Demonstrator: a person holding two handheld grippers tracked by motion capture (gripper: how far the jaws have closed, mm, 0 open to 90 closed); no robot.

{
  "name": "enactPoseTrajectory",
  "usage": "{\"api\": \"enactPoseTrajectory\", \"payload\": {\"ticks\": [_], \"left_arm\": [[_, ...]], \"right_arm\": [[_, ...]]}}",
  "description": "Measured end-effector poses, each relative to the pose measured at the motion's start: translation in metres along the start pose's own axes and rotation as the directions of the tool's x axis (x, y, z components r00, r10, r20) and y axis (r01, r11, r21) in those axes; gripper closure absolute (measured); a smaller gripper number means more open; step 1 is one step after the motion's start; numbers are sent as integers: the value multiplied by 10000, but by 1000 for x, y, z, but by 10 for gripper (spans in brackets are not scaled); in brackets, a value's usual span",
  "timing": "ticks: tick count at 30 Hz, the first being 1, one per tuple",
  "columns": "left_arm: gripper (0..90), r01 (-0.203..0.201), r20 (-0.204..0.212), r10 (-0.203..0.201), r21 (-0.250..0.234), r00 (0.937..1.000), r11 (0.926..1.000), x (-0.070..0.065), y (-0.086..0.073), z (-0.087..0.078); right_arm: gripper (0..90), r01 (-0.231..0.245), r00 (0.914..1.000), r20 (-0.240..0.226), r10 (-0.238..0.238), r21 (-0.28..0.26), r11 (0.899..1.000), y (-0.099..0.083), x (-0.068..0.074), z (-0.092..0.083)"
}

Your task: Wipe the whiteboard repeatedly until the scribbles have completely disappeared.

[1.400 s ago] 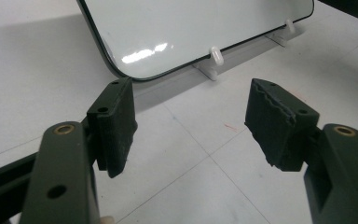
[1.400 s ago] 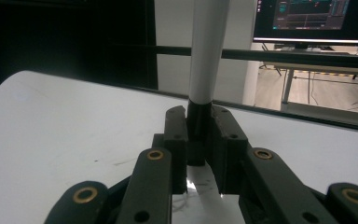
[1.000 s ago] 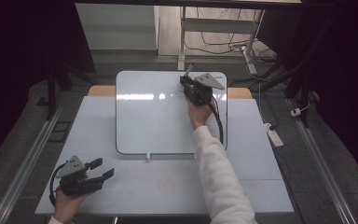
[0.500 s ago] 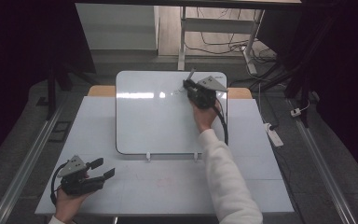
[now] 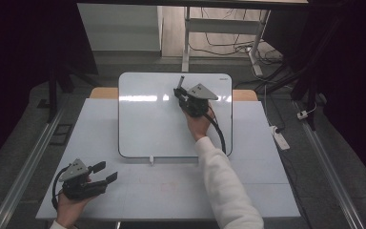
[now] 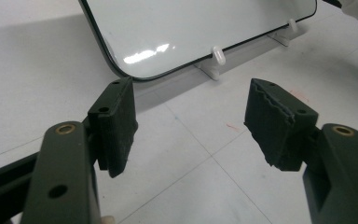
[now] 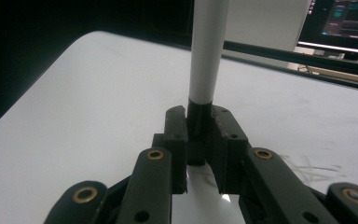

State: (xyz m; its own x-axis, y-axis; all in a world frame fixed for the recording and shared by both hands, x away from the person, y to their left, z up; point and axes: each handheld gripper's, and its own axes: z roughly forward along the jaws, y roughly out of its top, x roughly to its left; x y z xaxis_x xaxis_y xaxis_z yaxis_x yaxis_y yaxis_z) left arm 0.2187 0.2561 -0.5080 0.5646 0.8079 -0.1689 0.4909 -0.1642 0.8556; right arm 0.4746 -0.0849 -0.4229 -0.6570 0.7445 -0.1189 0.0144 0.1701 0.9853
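A whiteboard (image 5: pixel 147 124) stands propped on the white table (image 5: pixel 171 191), leaning away from me. My right gripper (image 5: pixel 181 93) hovers over the board's upper right part, shut on a marker (image 5: pixel 182 82). In the right gripper view the marker (image 7: pixel 209 56) is a white barrel with a black section pinched between the pads, my right gripper (image 7: pixel 199 126) holding it above the board (image 7: pixel 98 116). My left gripper (image 5: pixel 105 172) rests at the table's near left corner, open and holding nothing. In the left gripper view, the left gripper (image 6: pixel 191 126) faces the board's lower edge (image 6: pixel 191 32).
Small white clips (image 6: pixel 218 58) hold up the board's lower edge. Faint grey scribbles (image 7: pixel 307 170) mark the board at the right. A power strip (image 5: pixel 280 138) lies on the floor right of the table. A lit monitor (image 7: pixel 345 23) stands beyond the board.
My right gripper with the marker has shifted a little left and down over the board. The left gripper has stayed still.
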Motion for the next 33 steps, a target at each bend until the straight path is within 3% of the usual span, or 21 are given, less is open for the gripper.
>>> {"api": "enactPoseTrajectory", "payload": {"ticks": [2, 4, 6, 8, 10, 12, 14, 17, 19, 21, 23, 24, 26, 27, 28, 29, 31, 33], "left_arm": [[343, 19, -28, -19, -56, 10000, 10000, 0, 0, -2], [344, 105, -28, -105, -102, 9999, 9999, 0, 0, -2], [344, 105, -6, -106, -61, 9999, 9999, 1, 0, 0], [343, 29, 17, -29, 13, 10000, 10000, 0, 1, 1], [343, -9, 9, 9, 49, 10000, 10000, -1, 1, 2], [343, 5, -20, -5, 18, 10000, 10000, -2, 0, 1], [343, 50, -55, -50, -63, 10000, 10000, -2, 0, -1], [344, 113, -71, -113, -98, 9999, 9999, -1, 0, -2], [344, 106, -56, -106, -64, 9999, 9999, 0, 0, 0], [344, 95, -30, -95, -28, 10000, 10000, 1, 0, 1], [344, 82, -45, -82, -36, 10000, 10000, 0, 0, 0], [344, 73, -49, -74, -59, 10000, 10000, -1, 0, -1], [344, 93, -70, -93, -101, 9999, 9999, -1, 0, -2], [344, 89, -75, -90, -135, 9999, 9999, -1, 0, -2], [344, 113, -54, -114, -137, 9999, 9998, 0, 0, -2], [344, 112, -67, -113, -125, 9999, 9999, 0, 0, -2], [344, 93, -35, -93, -75, 10000, 9999, 1, 1, 0], [344, 74, -17, -74, -57, 10000, 10000, 0, 0, 0]], "right_arm": [[775, -452, 9954, 840, 471, -251, 9987, 2, -19, -7], [775, -870, 9862, 1369, 930, -492, 9950, 4, -36, -16], [775, -1075, 9860, 1222, 1133, -530, 9928, 2, -36, -19], [775, -614, 9961, 625, 628, -231, 9978, -3, -21, -16], [775, -162, 9998, 107, 162, 35, 9999, -7, -4, -12], [775, -203, 9998, 77, 203, -77, 9998, -9, -7, -14], [775, -437, 9957, 807, 457, -264, 9987, -7, -22, -19], [775, -1020, 9861, 1243, 1099, -684, 9924, -4, -44, -27], [775, -933, 9905, 962, 987, -592, 9939, -6, -39, -26], [775, -416, 9986, 324, 425, -274, 9988, -10, -23, -22], [775, -10, 9999, 153, 12, -143, 9999, -11, -17, -20], [775, -187, 9997, 160, 190, -198, 9996, -10, -20, -20], [775, -604, 9945, 824, 640, -453, 9971, -7, -33, -23], [776, -973, 9904, 924, 1030, -642, 9932, -7, -39, -25], [775, -1071, 9893, 918, 1132, -686, 9919, -7, -40, -26], [775, -907, 9912, 913, 957, -582, 9942, -7, -36, -26], [775, -595, 9975, 359, 606, -313, 9977, -12, -21, -22], [775, -183, 9998, 107, 184, -137, 9997, -15, -8, -20]]}}
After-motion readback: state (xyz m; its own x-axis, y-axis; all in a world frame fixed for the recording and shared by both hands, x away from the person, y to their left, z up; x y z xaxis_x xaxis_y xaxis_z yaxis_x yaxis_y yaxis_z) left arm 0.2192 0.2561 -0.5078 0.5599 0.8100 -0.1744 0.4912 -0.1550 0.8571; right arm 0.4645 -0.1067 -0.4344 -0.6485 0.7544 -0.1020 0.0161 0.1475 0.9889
